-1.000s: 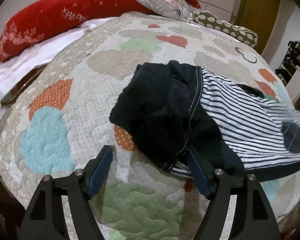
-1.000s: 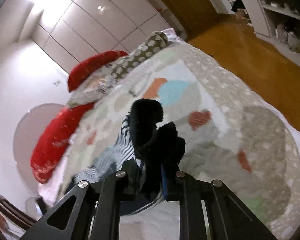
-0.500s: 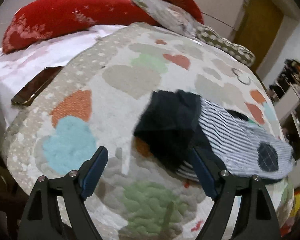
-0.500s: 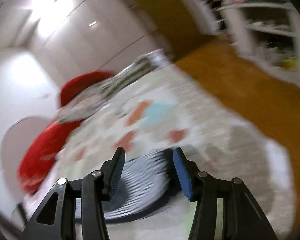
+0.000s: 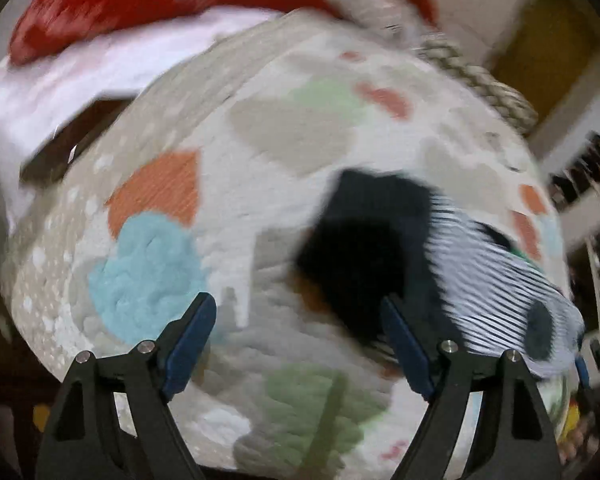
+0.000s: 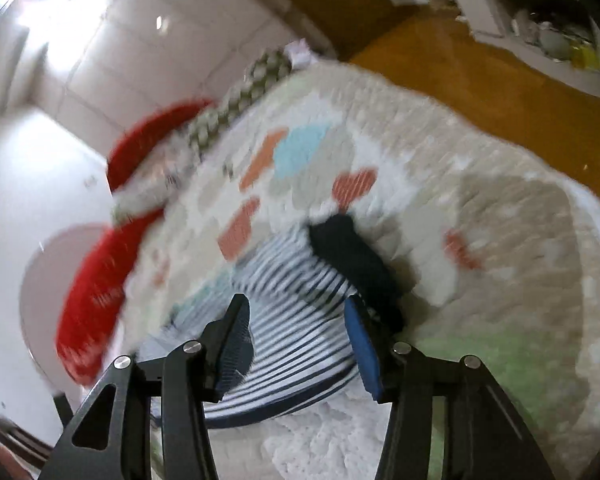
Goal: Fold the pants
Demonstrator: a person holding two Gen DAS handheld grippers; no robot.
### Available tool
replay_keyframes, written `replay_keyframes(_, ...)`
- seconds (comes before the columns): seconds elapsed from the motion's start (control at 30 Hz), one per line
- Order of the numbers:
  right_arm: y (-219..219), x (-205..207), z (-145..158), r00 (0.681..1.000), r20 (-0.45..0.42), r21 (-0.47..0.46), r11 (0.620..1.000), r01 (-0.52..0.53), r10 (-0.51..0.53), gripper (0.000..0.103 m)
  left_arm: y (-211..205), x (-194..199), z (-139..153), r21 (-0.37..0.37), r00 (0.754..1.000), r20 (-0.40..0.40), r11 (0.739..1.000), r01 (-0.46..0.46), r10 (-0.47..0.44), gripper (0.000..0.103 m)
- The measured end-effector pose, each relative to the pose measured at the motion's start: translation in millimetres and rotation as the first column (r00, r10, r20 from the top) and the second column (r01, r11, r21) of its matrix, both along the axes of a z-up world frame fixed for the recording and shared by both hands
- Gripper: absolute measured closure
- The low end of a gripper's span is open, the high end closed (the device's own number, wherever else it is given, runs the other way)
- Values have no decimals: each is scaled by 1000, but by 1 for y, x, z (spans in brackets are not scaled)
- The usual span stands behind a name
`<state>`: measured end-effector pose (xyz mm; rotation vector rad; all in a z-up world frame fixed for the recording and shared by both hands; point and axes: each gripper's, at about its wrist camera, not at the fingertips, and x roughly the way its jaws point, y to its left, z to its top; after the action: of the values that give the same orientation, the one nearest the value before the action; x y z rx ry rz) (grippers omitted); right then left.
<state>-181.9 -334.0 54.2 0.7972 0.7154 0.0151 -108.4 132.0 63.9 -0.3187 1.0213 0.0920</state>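
From where I sat, the pants (image 5: 440, 264) lay bunched on the quilted bedspread (image 5: 260, 128), filling the right centre of the left wrist view: a dark navy part toward the middle of the frame and a navy-and-white striped part running off to the lower right, with a dark round patch near that end. In the right wrist view the same garment sat at lower centre, the stripes spreading between the fingers and a dark fold trailing up and to the right. My left gripper (image 5: 300, 340) stood wide apart with nothing between its pads, only bedspread showing in the gap; its right finger overlapped the dark cloth in the frame, though I could not tell whether it touched. My right gripper (image 6: 296, 344) was parted too, and it pinched nothing that I could see, the striped cloth lying beyond and below its pads. I judged the pants light, soft and limp, likely to sag and slide wherever they were lifted, not fragile at all. I reckoned the firmer stitched edges, the waistband or a hem, gave the best hold, one corner for each gripper, so the cloth could be spread flat before folding. Both frames were blurred, so the seams were hard to place.
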Motion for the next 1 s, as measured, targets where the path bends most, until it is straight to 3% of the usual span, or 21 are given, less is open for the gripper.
replay_keyframes(0.03,-5,-9,6,999,9,-29,999,39,-39,41,-19,-2,15,43,997,45,997,63,-65,20)
replay_keyframes(0.1,-12,-26,15,993,28,-92,989,119,-117,39,-58,0,29,101,976,71,975,198,-206,20)
replay_keyframes(0.27,-10,-42,8,994,18,-96,990,105,-104,39,-160,33,32,67,876,14,874,480,-482,20)
replay_keyframes(0.33,-5,-41,5,997,5,-115,991,71,-71,39,-208,56,28,36,821,-26,820,571,-570,20)
replay_keyframes(0.57,10,-29,-6,999,-17,-139,990,-31,29,38,-352,111,8,-61,647,-145,660,749,-748,20)
replay_keyframes(0.6,11,-26,-8,999,-21,-138,990,-39,37,38,-364,112,6,-70,629,-154,644,762,-762,20)
replay_keyframes(0.7,18,-17,-10,997,-35,-146,986,-78,74,36,-403,124,-7,-102,545,-210,572,814,-812,20)
replay_keyframes(0.77,22,-12,-12,995,-45,-162,982,-93,86,35,-420,131,-19,-109,517,-236,551,827,-823,20)
replay_keyframes(0.93,29,2,-16,995,-43,-203,975,-92,85,34,-437,141,-42,-151,489,-295,545,824,-821,20)
replay_keyframes(1.0,33,7,-17,996,-22,-216,973,-85,83,41,-439,138,-39,-144,473,-279,523,840,-836,22)
